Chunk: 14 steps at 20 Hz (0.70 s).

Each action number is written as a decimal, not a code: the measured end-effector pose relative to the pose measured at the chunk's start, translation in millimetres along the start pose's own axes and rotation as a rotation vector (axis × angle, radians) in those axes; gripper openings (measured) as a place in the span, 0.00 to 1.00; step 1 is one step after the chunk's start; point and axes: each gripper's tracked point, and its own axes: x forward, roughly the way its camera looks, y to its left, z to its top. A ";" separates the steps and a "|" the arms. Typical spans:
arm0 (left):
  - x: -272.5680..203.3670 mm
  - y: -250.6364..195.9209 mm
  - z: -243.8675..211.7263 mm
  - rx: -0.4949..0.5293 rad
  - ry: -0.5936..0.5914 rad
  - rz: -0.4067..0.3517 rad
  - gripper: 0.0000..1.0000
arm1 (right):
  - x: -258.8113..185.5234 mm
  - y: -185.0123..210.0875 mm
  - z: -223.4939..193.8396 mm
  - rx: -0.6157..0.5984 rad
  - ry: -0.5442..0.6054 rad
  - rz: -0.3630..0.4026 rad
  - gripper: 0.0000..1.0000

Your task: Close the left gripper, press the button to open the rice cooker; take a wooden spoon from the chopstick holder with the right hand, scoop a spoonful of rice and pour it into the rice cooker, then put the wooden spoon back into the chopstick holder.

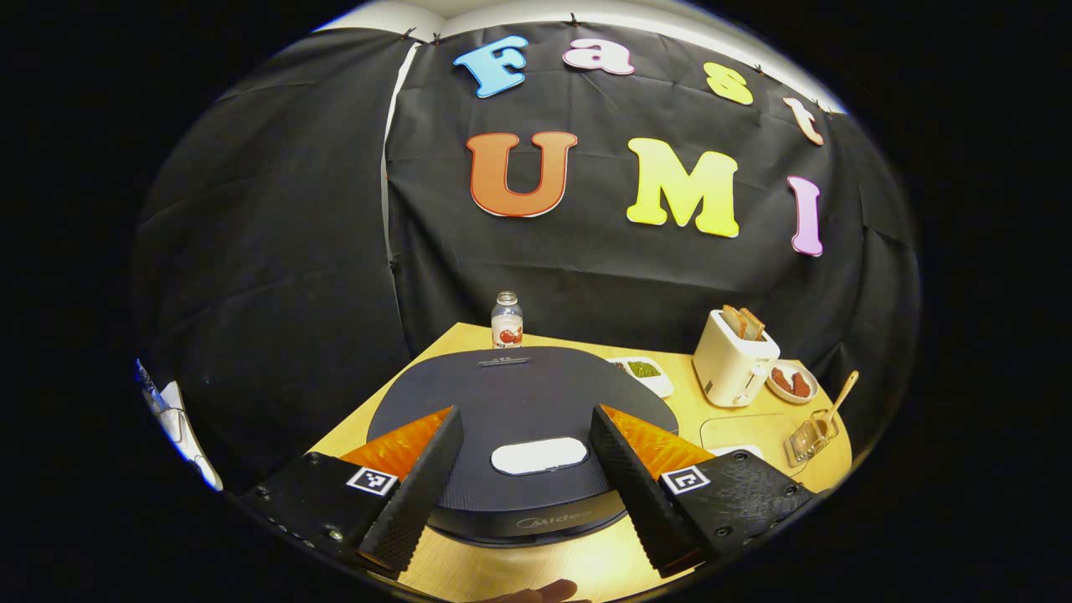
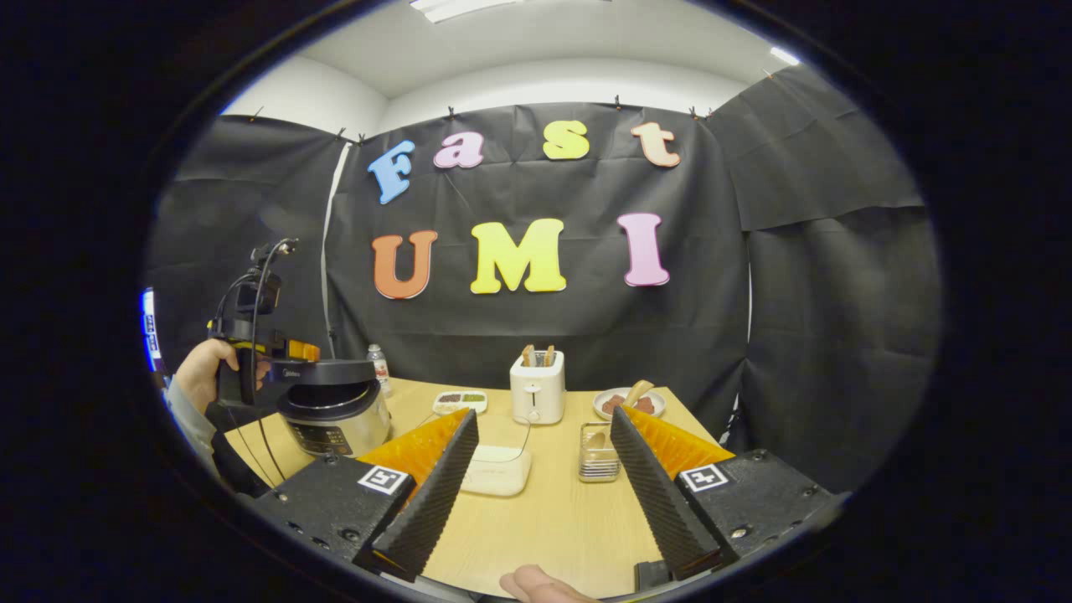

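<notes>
Left tongs (image 1: 526, 473) hovering agape over one shut rice cooker (image 1: 519, 402) at desk (image 2: 544, 519) left edge; right tongs (image 2: 544, 490) gaping, empty, facing one chopstick holder (image 2: 598, 453), one wooden spoon (image 1: 840, 394) standing inside.

Layout of the table (image 2: 536, 528), right gripper view. The rice cooker (image 2: 333, 408) is placed at the left edge, with a bottle (image 2: 379, 367) behind it. A divided dish (image 2: 460, 402) is set between the cooker and the toaster (image 2: 538, 387), which stands at the centre rear. A plate (image 2: 628, 404) lies right of the toaster. The chopstick holder (image 2: 598, 453), with the wooden spoon (image 2: 596, 439) in it, stands before the plate; a lidded box (image 2: 496, 469) is placed to its left, before the toaster.
</notes>
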 end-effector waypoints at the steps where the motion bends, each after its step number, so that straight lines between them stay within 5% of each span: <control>1: -0.6 0.6 -6.0 0.003 0.011 0.004 0.99 | 0.2 2.6 -2.8 0.001 0.005 0.004 1.00; 5: 1.5 -4.1 -32.2 0.004 0.070 0.029 0.99 | 5.9 13.2 -6.8 -0.012 0.013 0.023 1.00; 14: -19.0 -7.2 -40.0 -0.004 -0.011 0.063 0.99 | 14.6 25.8 -12.7 -0.042 0.033 0.036 1.00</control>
